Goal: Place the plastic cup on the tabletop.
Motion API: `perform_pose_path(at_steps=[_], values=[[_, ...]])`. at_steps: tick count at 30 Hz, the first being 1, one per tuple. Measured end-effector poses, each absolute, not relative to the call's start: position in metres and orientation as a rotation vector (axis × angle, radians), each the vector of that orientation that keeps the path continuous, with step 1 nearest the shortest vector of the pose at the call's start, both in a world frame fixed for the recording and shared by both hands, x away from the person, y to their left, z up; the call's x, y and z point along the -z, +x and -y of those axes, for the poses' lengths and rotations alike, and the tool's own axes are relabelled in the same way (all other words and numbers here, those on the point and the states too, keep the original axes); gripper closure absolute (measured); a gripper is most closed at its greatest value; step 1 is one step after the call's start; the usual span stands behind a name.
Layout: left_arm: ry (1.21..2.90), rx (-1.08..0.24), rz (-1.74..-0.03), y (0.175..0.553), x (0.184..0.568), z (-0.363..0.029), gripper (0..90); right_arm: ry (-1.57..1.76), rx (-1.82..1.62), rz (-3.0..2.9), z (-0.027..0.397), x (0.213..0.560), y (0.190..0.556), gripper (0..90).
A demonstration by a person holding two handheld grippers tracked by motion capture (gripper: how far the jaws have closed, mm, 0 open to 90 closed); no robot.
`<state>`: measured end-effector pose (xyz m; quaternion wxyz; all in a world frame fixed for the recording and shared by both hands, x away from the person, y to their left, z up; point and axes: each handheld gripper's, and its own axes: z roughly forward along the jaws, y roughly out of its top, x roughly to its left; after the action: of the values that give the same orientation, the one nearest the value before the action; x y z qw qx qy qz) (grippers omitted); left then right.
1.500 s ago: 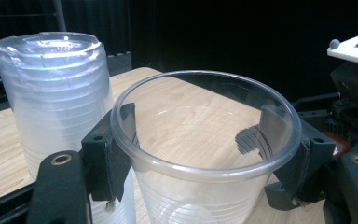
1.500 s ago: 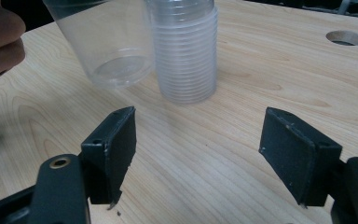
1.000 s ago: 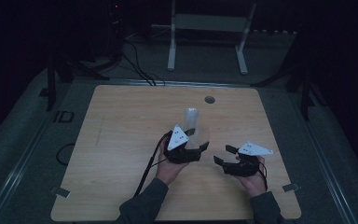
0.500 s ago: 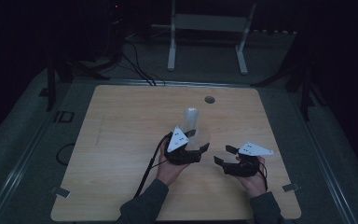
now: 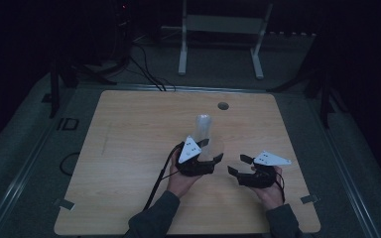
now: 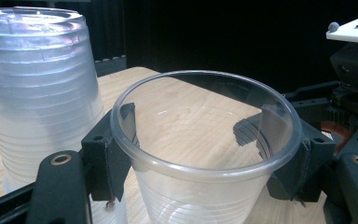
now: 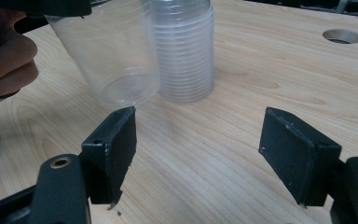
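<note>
- Holding a single clear plastic cup (image 6: 205,154) just under its rim, the left gripper (image 5: 198,159) has its two pads pressed against the cup's opposite sides, so the grip looks firm; the cup hangs tilted, its base lifted off the tabletop (image 5: 129,144).
- Waiting just beside it, the right gripper (image 7: 198,154) has its jaws spread wide with nothing between them, low over the wood and pointed at the cup's base.
- Just behind the held cup, the stack of cups (image 7: 184,51) stands upright, near the middle of the tabletop; the two seem very close or touching.
- The step in hand looks like a cup separated from the stack and carried clear.
- Next, I judge, the cup must be set down upright apart from the stack, or taken by the free gripper without crushing the thin wall.
- Farther back, a round hole (image 5: 223,105) sits in the tabletop.
</note>
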<state>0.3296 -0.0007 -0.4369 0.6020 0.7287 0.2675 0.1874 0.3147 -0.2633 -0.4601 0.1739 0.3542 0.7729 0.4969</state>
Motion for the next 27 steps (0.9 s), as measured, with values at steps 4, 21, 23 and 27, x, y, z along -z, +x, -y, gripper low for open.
perform_pose_path(at_steps=[4,21,23,27], values=[[1.689,-0.438,-0.618,0.329,0.439,0.001,28.9,1.005,-1.405,-2.194,0.263,0.460,0.314,27.4],[1.696,-0.431,-0.625,0.330,0.446,0.002,28.8,1.011,-1.406,-2.196,0.263,0.461,0.314,27.4],[1.697,-0.431,-0.626,0.330,0.447,0.002,28.8,1.011,-1.406,-2.196,0.263,0.461,0.314,27.4],[1.700,-0.435,-0.625,0.330,0.449,0.003,28.8,1.012,-1.406,-2.195,0.263,0.462,0.314,27.4]])
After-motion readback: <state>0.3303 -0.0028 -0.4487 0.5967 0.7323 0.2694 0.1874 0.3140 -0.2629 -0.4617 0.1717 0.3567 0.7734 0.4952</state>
